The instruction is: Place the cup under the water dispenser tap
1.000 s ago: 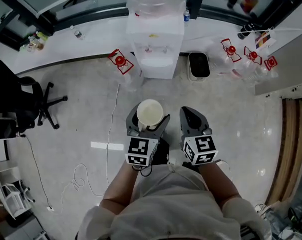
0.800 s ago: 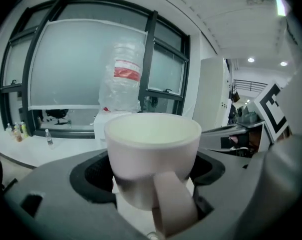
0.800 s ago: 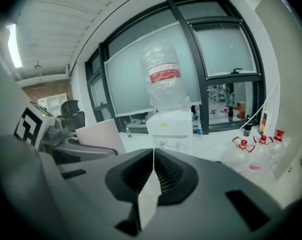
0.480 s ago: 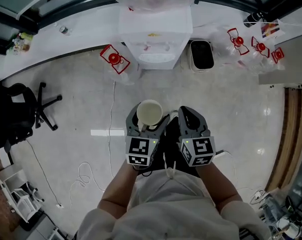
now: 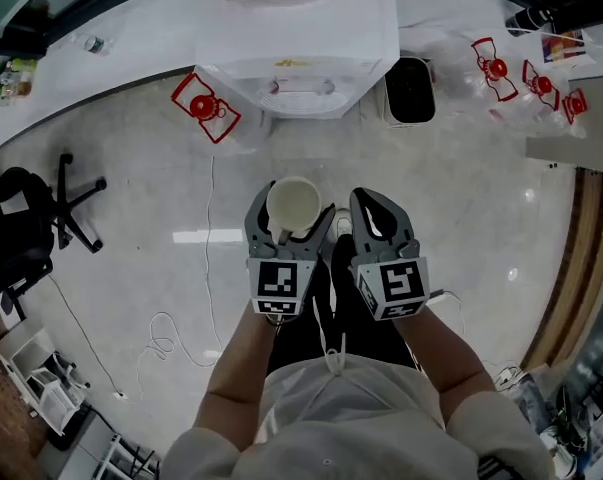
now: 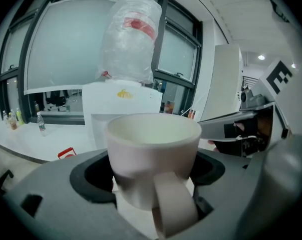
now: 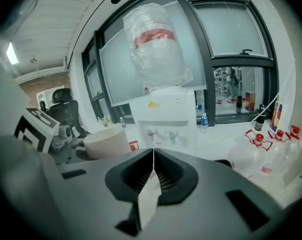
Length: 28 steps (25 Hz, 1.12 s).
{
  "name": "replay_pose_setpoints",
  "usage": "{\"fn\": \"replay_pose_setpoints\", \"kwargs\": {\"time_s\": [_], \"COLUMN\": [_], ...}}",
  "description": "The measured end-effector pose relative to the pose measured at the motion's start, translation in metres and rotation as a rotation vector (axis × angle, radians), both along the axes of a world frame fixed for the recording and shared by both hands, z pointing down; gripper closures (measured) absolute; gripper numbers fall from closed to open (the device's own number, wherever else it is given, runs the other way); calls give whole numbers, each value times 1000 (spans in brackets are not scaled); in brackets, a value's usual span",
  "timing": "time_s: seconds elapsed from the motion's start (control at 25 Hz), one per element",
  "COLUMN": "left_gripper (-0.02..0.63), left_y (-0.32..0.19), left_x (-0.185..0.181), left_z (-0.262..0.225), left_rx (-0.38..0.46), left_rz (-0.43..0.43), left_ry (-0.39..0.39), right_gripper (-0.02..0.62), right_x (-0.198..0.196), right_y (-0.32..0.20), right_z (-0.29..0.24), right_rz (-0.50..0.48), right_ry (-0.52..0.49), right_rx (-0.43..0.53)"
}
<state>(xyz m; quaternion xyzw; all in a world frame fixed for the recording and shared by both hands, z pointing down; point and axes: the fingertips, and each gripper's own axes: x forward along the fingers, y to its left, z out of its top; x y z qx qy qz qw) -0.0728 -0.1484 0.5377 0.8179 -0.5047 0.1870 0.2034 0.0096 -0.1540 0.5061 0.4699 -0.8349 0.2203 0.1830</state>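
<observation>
cream cup (image 6: pixel 153 154) stands upright in the left gripper (image 5: pixel 291 210), its jaws clamped on the cup's sides, handle facing back toward the person. it hangs over the pale floor (image 5: pixel 141 258), well apart from the white water dispenser (image 5: pixel 301 48) ahead. just beside it, the right gripper (image 5: pixel 381 208) has its jaws pressed together, empty.

The cup (image 5: pixel 293 205) has drawn nearer the dispenser (image 5: pixel 301 48).

Bare floor (image 5: pixel 281 163) lies open up to the water dispenser (image 5: pixel 299 63) — a jug (image 5: pixel 205 110) and a black bin (image 5: pixel 411 90) flank it.
</observation>
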Motion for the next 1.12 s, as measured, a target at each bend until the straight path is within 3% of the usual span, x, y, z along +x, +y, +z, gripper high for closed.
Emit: {"fn": "replay_pose_setpoints", "kwargs": {"time_s": [0.48, 0.96, 1.12], "left_gripper": [172, 172, 172], "left_y": [-43, -127, -155], "left_x": [13, 13, 14], "left_z": [141, 216, 226], "left_rx": [-38, 77, 99], "left_rz": [32, -21, -47], "left_ry": [-46, -91, -67], "right_gripper": [566, 566, 566], "right_x": [17, 20, 23], "right_y": [-46, -76, -84], "right_z": [122, 189, 197], "right_rz": [1, -38, -47], "right_ry": [26, 49, 53], "right_rx": [-8, 21, 24]}}
